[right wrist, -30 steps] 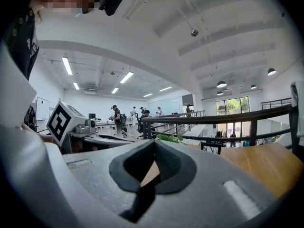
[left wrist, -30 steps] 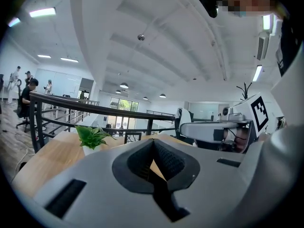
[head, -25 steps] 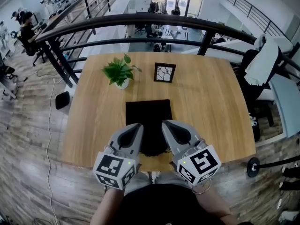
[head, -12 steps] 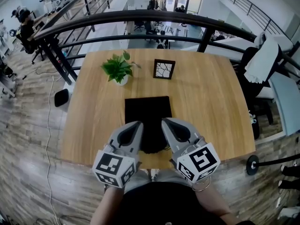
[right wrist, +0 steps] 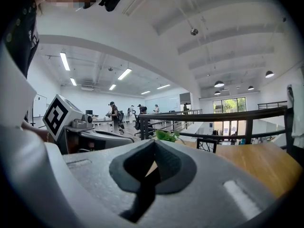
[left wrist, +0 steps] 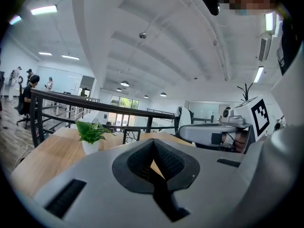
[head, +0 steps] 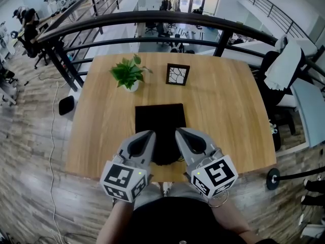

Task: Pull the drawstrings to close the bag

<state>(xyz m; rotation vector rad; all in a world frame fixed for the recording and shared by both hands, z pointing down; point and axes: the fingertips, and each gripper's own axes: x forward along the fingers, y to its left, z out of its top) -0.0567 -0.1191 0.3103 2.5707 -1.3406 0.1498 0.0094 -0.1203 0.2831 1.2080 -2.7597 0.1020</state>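
Note:
A flat black drawstring bag [head: 160, 123] lies on the wooden table [head: 228, 111], its near end rounded and partly hidden between my two grippers. The cords do not show clearly. My left gripper [head: 148, 135] hovers over the bag's near left side with its jaws shut and nothing in them. My right gripper [head: 179, 134] hovers over the near right side, also shut and holding nothing. The left gripper view shows closed jaws [left wrist: 153, 144] that point level over the table. In the right gripper view the jaws [right wrist: 153, 146] are closed the same way.
A small potted plant [head: 128, 74] and a black picture frame [head: 177, 74] stand at the table's far side. A dark curved railing [head: 152, 19] runs behind the table. A chair with a pale cloth [head: 287, 67] stands at the right. The table's near edge lies under the grippers.
The head view has shifted slightly. Both grippers stay shut in the same place over the bag's near end.

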